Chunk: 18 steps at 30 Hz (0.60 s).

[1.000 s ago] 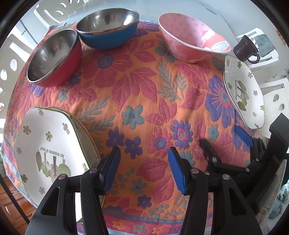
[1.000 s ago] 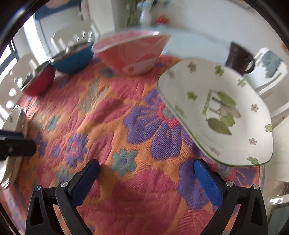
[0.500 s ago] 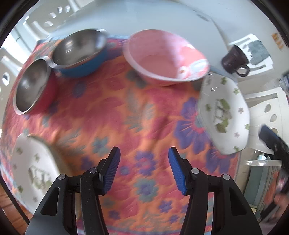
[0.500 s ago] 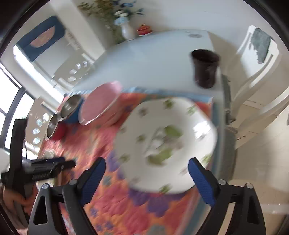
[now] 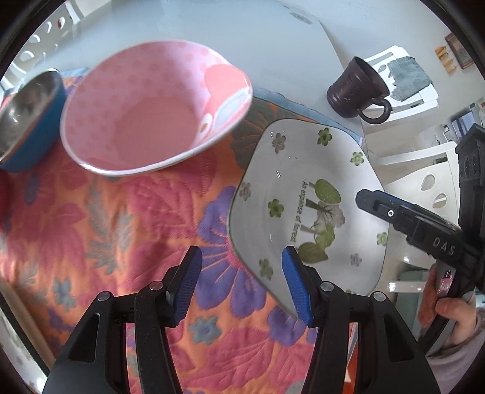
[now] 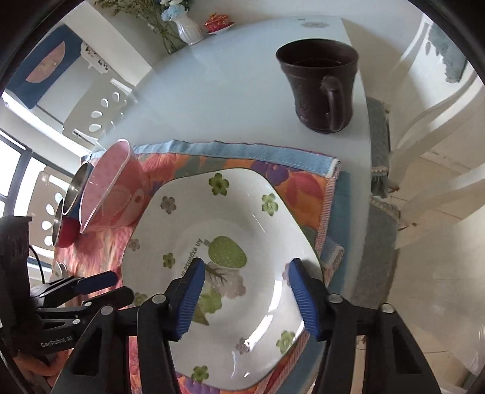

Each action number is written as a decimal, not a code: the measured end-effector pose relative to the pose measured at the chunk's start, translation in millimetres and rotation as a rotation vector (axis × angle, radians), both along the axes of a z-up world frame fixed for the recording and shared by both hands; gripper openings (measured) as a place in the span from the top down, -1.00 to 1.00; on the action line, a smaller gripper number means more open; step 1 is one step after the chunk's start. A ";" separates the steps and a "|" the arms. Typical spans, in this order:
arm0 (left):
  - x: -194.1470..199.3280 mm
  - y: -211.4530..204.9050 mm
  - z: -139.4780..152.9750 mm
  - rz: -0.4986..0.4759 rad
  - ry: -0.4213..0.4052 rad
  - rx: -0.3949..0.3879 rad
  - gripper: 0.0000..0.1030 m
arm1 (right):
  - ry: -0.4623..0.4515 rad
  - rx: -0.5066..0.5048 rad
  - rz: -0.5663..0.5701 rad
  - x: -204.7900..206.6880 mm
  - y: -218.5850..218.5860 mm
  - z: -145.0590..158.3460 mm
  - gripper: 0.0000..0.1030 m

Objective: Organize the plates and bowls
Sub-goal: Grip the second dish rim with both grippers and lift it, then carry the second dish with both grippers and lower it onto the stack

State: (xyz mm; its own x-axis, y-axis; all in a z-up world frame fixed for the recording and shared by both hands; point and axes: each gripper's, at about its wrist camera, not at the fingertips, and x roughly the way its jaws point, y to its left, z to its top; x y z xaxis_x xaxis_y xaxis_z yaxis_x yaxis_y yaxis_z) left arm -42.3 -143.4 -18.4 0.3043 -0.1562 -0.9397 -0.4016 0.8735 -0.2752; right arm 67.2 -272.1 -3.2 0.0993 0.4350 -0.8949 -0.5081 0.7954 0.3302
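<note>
in the right wrist view the right gripper (image 6: 245, 298) is seen nearest, its blue pads spread wide above the plate (image 6: 242, 218), with nothing pinched between them. the plate, white with small flowers and a green tree print, lies flat on the floral cloth (image 6: 306, 188) at the table's near corner. the left gripper (image 5: 241, 283) is likewise held spread and empty; its right pad is seen over the plate's near edge, though contact cannot be told. further left on the cloth the pink bowl (image 5: 151, 109) is set, just beside the plate. behind it a blue bowl (image 5: 27, 118) with a steel inside is found, and a red bowl (image 6: 65, 230) beyond that. off the cloth, on the bare white table (image 6: 227, 85), a dark mug (image 6: 318, 85) stands upright. at the far end a white vase (image 6: 188, 27) with flowers is placed.
</note>
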 end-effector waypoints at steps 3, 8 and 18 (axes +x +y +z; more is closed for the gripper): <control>6.6 -0.6 -4.7 0.002 0.004 -0.015 0.01 | -0.051 -0.007 -0.038 1.7 -1.3 8.6 0.07; 17.2 -6.9 -11.7 -0.020 0.011 -0.014 0.16 | -0.042 0.031 -0.046 10.1 -6.7 7.2 0.05; 29.0 -10.6 -23.6 -0.036 0.022 -0.014 0.29 | -0.026 -0.052 -0.076 18.1 -6.1 -12.3 0.04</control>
State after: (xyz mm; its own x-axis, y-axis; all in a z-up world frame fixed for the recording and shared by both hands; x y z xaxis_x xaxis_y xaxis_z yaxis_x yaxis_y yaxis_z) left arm -13.3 -154.0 -42.0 0.2774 -0.1796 -0.9438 -0.3765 0.8835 -0.2787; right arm 85.3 -278.2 -15.5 0.1538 0.3787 -0.9126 -0.4540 0.8475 0.2752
